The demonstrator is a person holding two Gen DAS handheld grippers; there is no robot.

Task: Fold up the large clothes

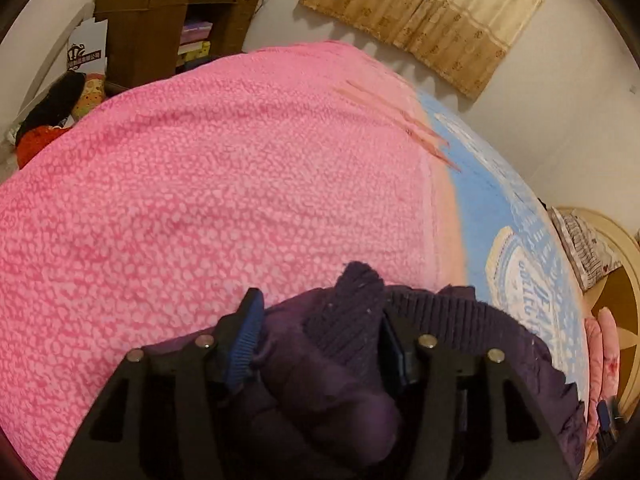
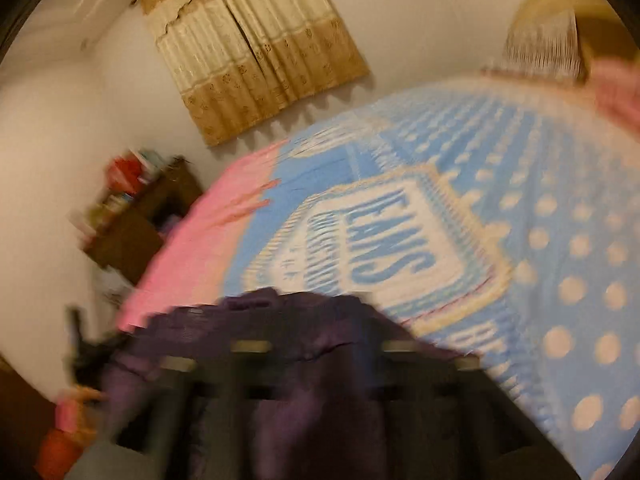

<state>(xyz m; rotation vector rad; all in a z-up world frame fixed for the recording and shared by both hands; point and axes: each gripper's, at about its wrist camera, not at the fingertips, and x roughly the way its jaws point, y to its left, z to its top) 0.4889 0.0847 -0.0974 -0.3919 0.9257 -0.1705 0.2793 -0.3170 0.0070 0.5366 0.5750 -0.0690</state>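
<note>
A dark purple padded garment (image 1: pixel 328 392) lies bunched at the near edge of the bed. Its ribbed cuff (image 1: pixel 352 304) sticks up between the fingers of my left gripper (image 1: pixel 320 312). The blue-padded fingers (image 1: pixel 246 328) stand apart around the cuff without squeezing it, so this gripper is open. In the heavily blurred right wrist view, the same purple garment (image 2: pixel 320 420) spreads under and between the dark fingers of my right gripper (image 2: pixel 304 312). Those fingers stand wide apart, and the cloth looks slack between them.
A pink fleece blanket (image 1: pixel 200 180) covers the left part of the bed, and a blue dotted sheet (image 2: pixel 560 240) with a printed label covers the right. A brown wooden shelf (image 1: pixel 152 20) and a beige curtain (image 1: pixel 432 12) stand at the far wall. A pillow (image 1: pixel 584 248) leans on the headboard (image 1: pixel 628 280).
</note>
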